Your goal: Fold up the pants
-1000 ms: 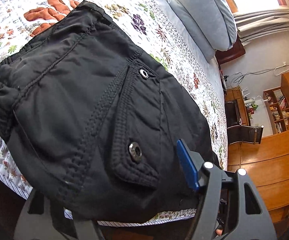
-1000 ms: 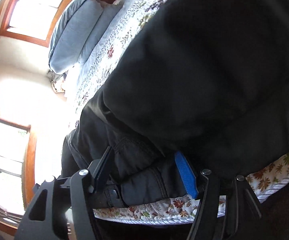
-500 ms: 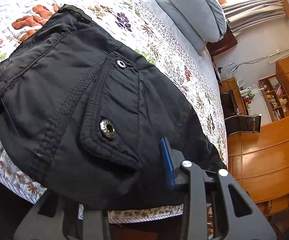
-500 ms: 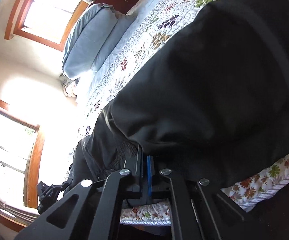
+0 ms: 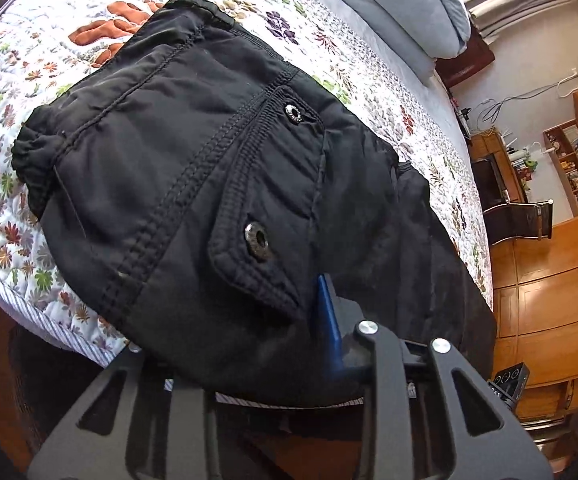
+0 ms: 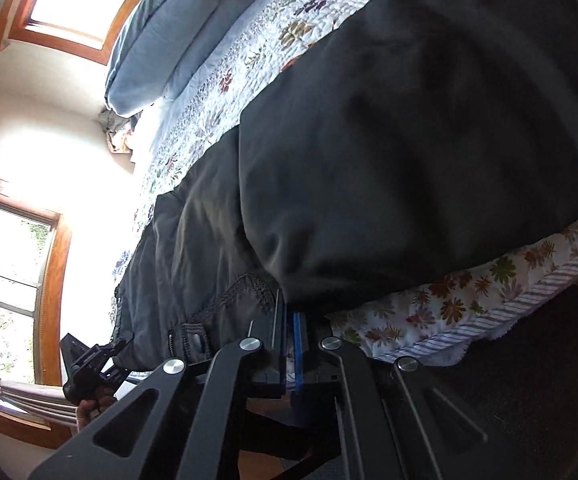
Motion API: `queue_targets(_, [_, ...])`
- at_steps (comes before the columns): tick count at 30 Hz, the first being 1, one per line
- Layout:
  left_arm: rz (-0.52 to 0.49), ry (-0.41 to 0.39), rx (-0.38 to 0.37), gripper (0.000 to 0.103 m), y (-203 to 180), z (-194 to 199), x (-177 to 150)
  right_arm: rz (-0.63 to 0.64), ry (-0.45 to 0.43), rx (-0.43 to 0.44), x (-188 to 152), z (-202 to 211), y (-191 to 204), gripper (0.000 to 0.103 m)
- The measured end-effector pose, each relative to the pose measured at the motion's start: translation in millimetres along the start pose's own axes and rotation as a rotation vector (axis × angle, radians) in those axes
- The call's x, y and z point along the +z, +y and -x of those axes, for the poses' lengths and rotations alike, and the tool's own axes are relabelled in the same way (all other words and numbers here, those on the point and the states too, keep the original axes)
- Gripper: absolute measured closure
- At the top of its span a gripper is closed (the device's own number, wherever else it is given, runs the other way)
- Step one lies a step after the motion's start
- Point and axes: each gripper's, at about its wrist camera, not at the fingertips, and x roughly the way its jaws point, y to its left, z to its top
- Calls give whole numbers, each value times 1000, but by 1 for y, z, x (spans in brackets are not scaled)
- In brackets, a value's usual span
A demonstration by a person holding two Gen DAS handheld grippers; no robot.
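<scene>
Black pants (image 5: 217,208) lie folded on a floral quilt (image 5: 17,92) at the bed's near edge, waistband to the far left, pocket snaps facing up. My left gripper (image 5: 249,344) is open, its blue pad (image 5: 329,320) on top of the cloth and the other finger hidden under the overhanging fabric. In the right wrist view the pants (image 6: 409,140) fill the frame. My right gripper (image 6: 289,324) is shut on the pants' near edge by the pocket. The left gripper also shows in the right wrist view (image 6: 89,364) at the far end.
Grey-blue pillows (image 5: 405,12) lie at the head of the bed. Wooden cabinets and a bookshelf (image 5: 569,240) stand beyond the bed in the left view. Windows (image 6: 9,260) line the wall in the right view. The quilt's striped edge (image 6: 509,320) hangs over the bed side.
My right gripper closed from wide open onto the pants' edge. The left wrist view shifted slightly; the left jaws stay open around the cloth.
</scene>
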Motion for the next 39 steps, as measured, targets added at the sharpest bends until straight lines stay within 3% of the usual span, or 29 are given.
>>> queue_targets(3, [-29,-40,47,58,-7,15,-2,-4,11,11,8,8,4,89])
queue_targets(4, [-39,-56,75,54,-10,21,-2,-5,6,26,9,12,4,71])
queue_targets(5, [-45,-76,103,49,-13,29,-3,1,-13,26,10,20,5,65])
queue_targets(8, [-43,-132,156,45,-19,51,-5,6,-42,3,9,50,-8,65])
queue_targets(11, [-34,-166,181,33,-27,65,-11,-27,-144,-59,15,98,-34,64])
queue_targets(15, [-85,-188,210,22,-46,71,-26,-168,-345,-196,33,176,-101,60])
queue_targets(18, [-98,-176,212,16,-54,68,-30,-328,-461,-259,51,222,-156,51])
queue_targets(21, [-55,-128,214,16,-47,53,-33,-427,-514,-308,60,245,-200,51])
queue_targets(24, [9,-87,240,16,-32,35,-34,-473,-525,-271,61,254,-225,52])
queue_targets(25, [21,-76,248,16,-27,30,-34,-468,-536,-244,62,251,-229,62])
queue_targets(32, [77,-48,292,16,0,5,-29,-335,-572,-292,96,238,-219,89])
queue_targets(37, [131,-44,277,16,12,-7,-20,-308,-564,-289,119,232,-215,92])
queue_targets(39, [136,-47,274,16,11,-11,-16,-333,-530,-325,124,228,-212,92])
